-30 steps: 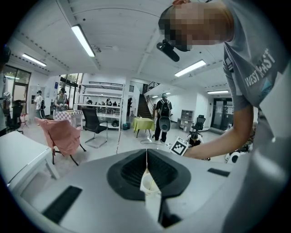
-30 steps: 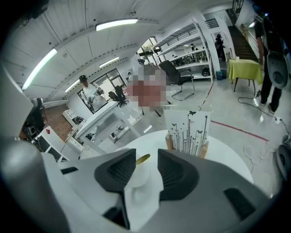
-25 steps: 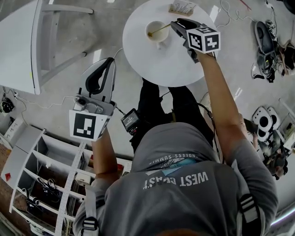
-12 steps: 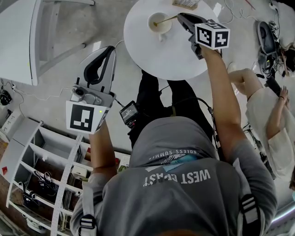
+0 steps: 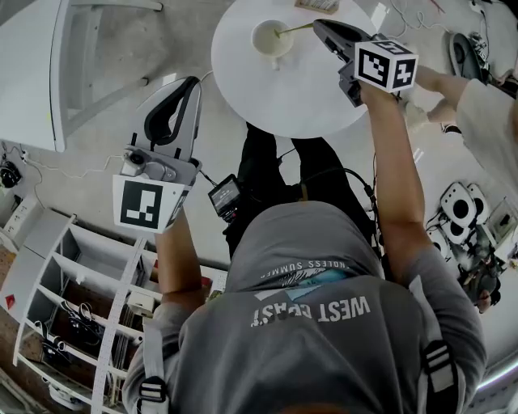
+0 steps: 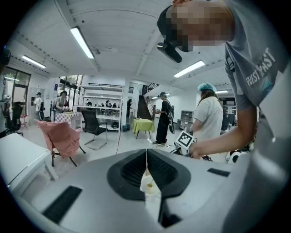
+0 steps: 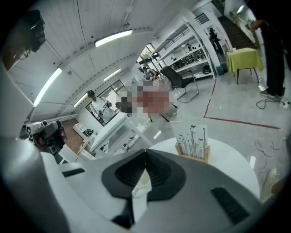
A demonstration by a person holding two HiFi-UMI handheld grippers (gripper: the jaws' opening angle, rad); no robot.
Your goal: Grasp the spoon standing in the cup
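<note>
A white cup stands on the round white table at the top of the head view. A gold spoon leans out of it to the right. My right gripper meets the end of the handle; its jaws have just been closing and now stand shut on it. In the right gripper view the jaws meet in a line, with the cup showing below them. My left gripper hangs shut and empty over the floor, left of the table. Through its frame the cup shows.
A wooden card holder stands at the table's far edge. A white desk lies to the left, with a shelf unit below it. A person stands at the right, near devices and cables on the floor.
My right gripper has shut on the spoon handle's end and risen a little. A person has come in at the right edge. The left gripper has stayed put.
</note>
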